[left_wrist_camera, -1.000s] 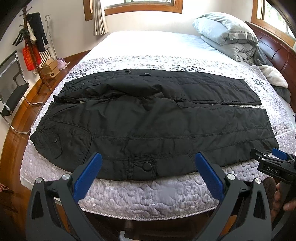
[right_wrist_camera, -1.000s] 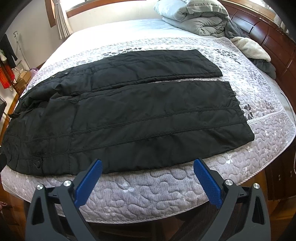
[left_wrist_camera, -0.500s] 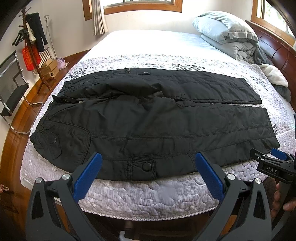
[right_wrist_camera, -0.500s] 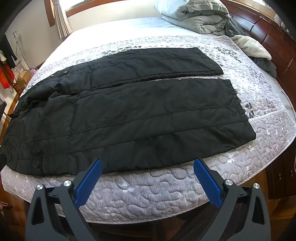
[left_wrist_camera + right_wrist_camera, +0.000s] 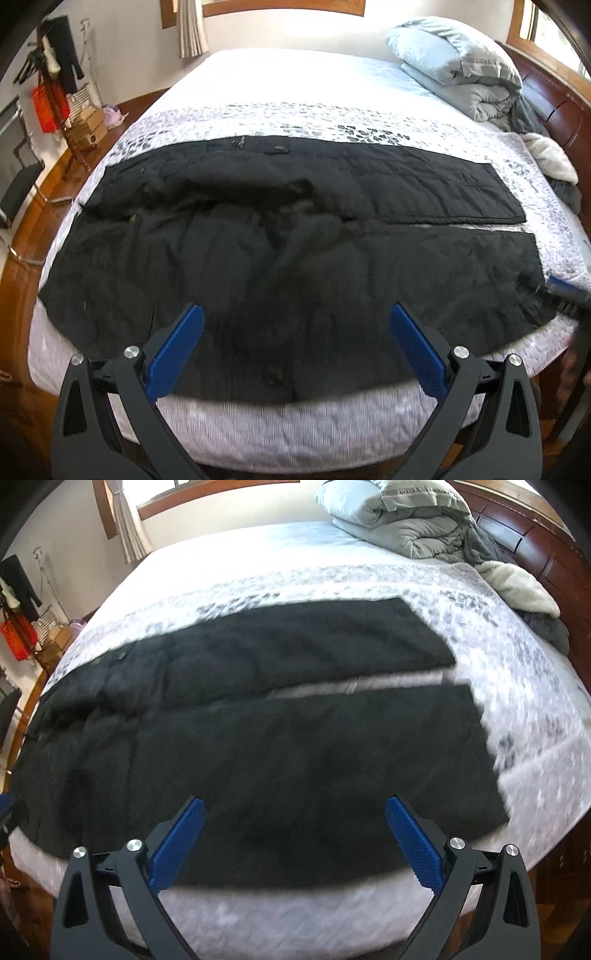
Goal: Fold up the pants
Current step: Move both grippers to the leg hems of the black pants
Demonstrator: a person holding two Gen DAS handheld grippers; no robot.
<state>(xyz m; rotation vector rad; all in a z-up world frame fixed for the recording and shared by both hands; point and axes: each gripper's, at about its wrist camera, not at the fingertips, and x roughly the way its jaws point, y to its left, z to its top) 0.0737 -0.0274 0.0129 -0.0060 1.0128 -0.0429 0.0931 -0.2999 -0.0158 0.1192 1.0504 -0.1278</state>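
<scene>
Black quilted pants (image 5: 295, 236) lie flat across the bed, waist to the left, both legs stretched to the right with a thin gap between them; they also show in the right wrist view (image 5: 258, 731). My left gripper (image 5: 295, 332) is open and empty, its blue pads over the near edge of the pants near the waist and thigh. My right gripper (image 5: 293, 823) is open and empty over the near leg. The right gripper's tip shows at the right edge of the left wrist view (image 5: 567, 295), by the near leg's hem.
The bed (image 5: 295, 435) has a white and grey quilted cover. Folded grey bedding (image 5: 461, 66) and a wooden headboard (image 5: 565, 107) are at the far right. A coat rack, boxes (image 5: 86, 127) and a chair stand on the wooden floor at left.
Both grippers have moved forward and down toward the pants; their pads now overlap the near edge of the fabric. Both views are motion blurred. The jaws stay open.
</scene>
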